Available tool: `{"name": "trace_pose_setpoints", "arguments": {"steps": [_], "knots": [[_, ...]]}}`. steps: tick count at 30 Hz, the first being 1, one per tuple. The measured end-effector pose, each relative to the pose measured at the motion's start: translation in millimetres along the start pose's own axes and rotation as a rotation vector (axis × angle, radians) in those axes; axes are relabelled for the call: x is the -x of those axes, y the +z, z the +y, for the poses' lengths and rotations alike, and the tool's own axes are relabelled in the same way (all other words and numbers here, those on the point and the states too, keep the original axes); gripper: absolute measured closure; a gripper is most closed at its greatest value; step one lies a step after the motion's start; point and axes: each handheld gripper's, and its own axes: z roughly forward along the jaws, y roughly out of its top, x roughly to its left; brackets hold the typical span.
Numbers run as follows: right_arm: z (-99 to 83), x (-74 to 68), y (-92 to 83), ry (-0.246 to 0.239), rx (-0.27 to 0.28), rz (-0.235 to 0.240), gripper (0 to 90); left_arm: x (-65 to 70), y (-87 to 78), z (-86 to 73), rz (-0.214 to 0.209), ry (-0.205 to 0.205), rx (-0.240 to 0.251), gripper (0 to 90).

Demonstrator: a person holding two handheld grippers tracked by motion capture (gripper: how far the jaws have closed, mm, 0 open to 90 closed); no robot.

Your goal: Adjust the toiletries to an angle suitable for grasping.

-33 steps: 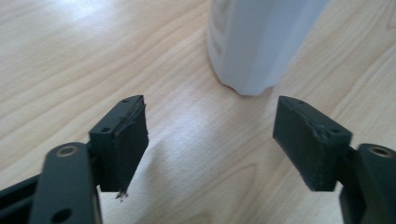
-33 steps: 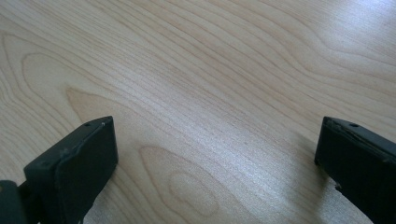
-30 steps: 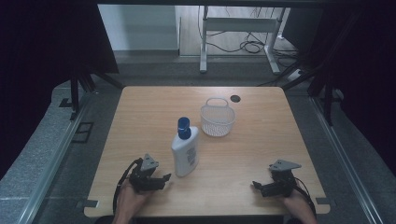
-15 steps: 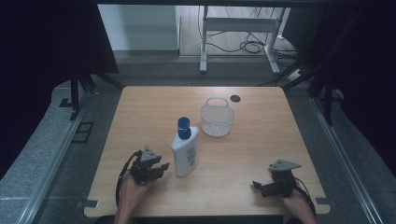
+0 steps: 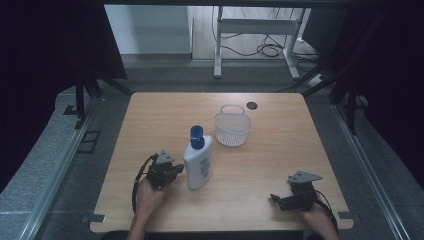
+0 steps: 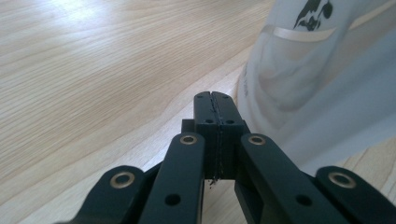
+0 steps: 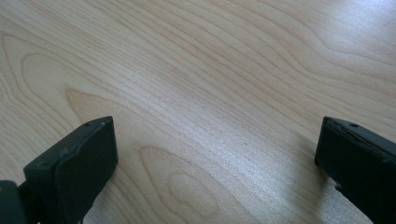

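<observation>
A white bottle (image 5: 199, 165) with a blue cap (image 5: 196, 135) stands near the middle of the wooden table (image 5: 280, 150). My left gripper (image 5: 177, 171) sits just left of the bottle's base. Its jaws have just been closing and now meet with nothing between them, as the left gripper view shows (image 6: 215, 105), with the bottle (image 6: 322, 70) close on the right. My right gripper (image 5: 276, 200) rests near the front right of the table, its jaws spread wide (image 7: 215, 149) over bare wood.
A white mesh basket (image 5: 233, 127) with a handle stands behind and to the right of the bottle. A small dark round hole (image 5: 251, 105) lies near the table's far edge. A metal frame and cables are on the floor beyond.
My left gripper has slid right toward the bottle's base and its jaws have come together. The right gripper, bottle and basket have stayed put.
</observation>
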Motion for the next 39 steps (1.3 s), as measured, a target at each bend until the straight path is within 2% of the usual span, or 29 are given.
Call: {"name": "trace_pose_setpoints", "arguments": {"steps": [7,14,18,31,39], "knots": [[0.0,0.0,0.1,0.0,0.0,0.0,0.0,4.3,5.2,0.3,-0.03,0.011,-0.024,89.2],[0.1,0.0,0.0,-0.001,0.0,-0.002,0.0,11.2,7.1,0.0,-0.042,0.026,-0.034,89.2],[0.1,0.0,0.0,0.0,0.0,-0.001,0.0,14.7,6.5,-2.1,-0.049,0.009,-0.032,89.3],[0.0,-0.1,0.0,0.001,-0.001,-0.001,0.0,27.4,-1.0,-7.7,-0.065,0.009,-0.041,89.3],[0.0,-0.1,0.0,0.0,0.0,-0.001,0.0,38.8,-4.2,-10.1,-0.082,0.034,-0.058,89.3]]}}
